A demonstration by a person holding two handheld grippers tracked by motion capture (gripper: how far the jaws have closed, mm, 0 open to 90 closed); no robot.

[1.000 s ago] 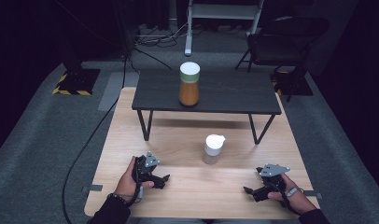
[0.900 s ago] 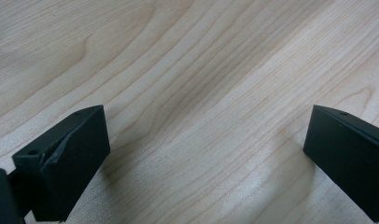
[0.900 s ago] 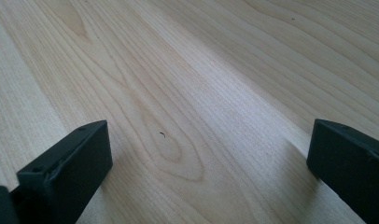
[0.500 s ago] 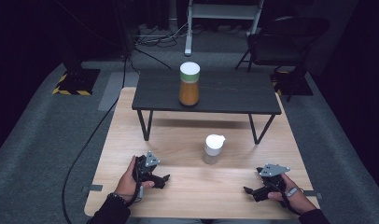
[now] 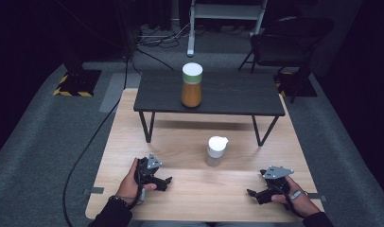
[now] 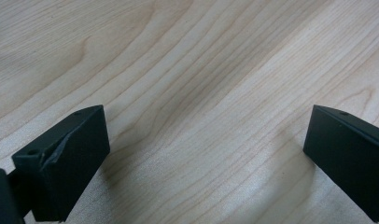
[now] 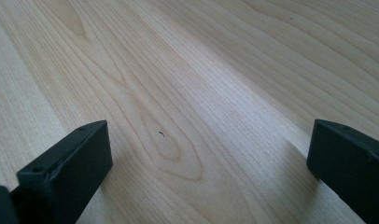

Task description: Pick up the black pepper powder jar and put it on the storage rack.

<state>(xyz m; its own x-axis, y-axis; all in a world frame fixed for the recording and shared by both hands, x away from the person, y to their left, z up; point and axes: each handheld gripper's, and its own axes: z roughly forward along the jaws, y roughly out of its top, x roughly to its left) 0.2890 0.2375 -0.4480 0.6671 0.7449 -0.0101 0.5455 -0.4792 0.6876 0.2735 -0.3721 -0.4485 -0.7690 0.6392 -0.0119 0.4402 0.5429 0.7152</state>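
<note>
Presently both the left gripper (image 5: 167, 180) and right gripper (image 5: 250, 193) rest wide open, empty; beyond their jaws, the small bottle (image 5: 215, 151) looks light, rigid; grip mid-body.

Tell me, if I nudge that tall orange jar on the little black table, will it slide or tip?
The orange jar stands tall and narrow, so a push near its white lid would probably tip it. It looks nearly full, so likely heavy for its size. Its sides look smooth, perhaps slippery.

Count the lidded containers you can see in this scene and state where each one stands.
2. The orange jar stands on the dark raised shelf; the small white-capped bottle stands on the wooden table below.
</note>
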